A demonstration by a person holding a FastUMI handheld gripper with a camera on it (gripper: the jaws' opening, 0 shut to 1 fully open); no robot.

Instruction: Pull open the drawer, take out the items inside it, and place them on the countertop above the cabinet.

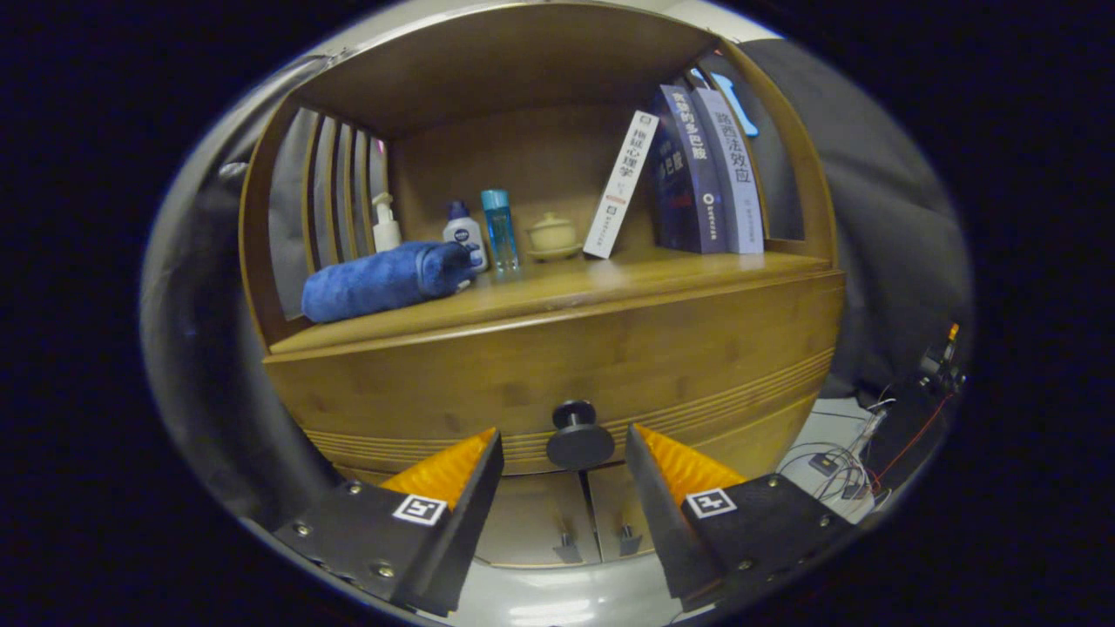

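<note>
Wooden and shut, the drawer point(557, 366) sits right in front of you, its dark round knob point(578, 435) in the gap between the 2 fingers of your hand-held gripper point(564, 453), a little beyond the tips. Your fingers stand wide apart and touch nothing. Above the drawer runs the countertop point(610, 283) of the cabinet. On it, at the left, lies a rolled blue towel point(383, 279); behind it stand a white pump bottle point(385, 225), a white bottle with a dark cap point(462, 231) and a clear blue bottle point(500, 228). A small lidded cup point(553, 235) sits further right, then 3 books point(697, 174), one leaning. Below the drawer you see 2 small doors point(566, 522) with handles. Cables point(854, 453) lie on the floor at the right.
</note>
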